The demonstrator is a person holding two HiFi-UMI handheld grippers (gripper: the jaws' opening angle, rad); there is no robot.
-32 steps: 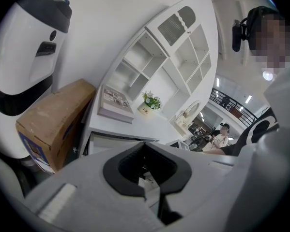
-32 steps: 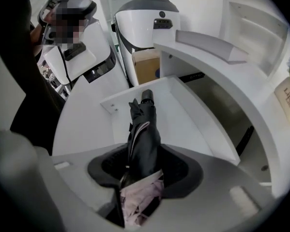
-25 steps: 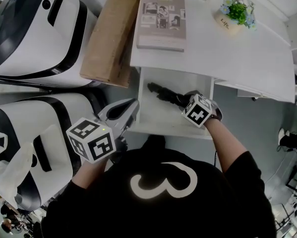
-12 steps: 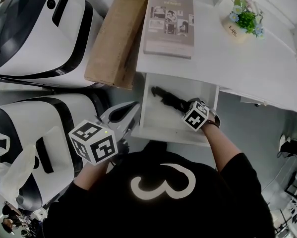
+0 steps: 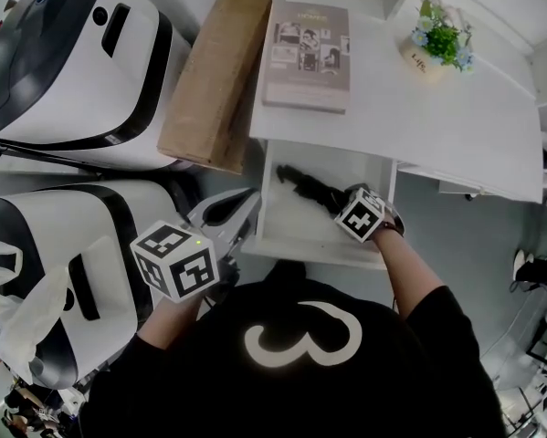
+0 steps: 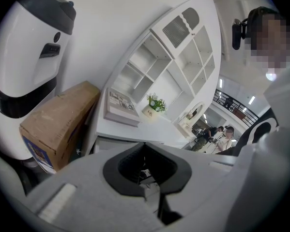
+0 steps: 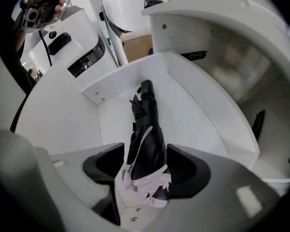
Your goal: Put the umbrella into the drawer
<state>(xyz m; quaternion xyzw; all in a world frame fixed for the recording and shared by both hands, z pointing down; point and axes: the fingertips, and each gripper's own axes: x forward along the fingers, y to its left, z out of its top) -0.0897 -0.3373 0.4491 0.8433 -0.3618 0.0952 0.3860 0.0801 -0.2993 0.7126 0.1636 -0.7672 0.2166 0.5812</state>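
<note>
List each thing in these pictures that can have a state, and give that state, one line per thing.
Drawer, pulled open.
Umbrella, folded, lying in the drawer.
Right gripper, open; its jaws have just been opening, with the umbrella between them but not pressed.
Left gripper, shut, nothing in it.
Book, closed, flat on the desk.
Box, closed.

White drawer (image 5: pixel 287 219) open from above.
Folded black umbrella (image 5: pixel 310 183) crosses its floor; white desktop (image 5: pixel 437 117) overhangs the rear edge.
</note>
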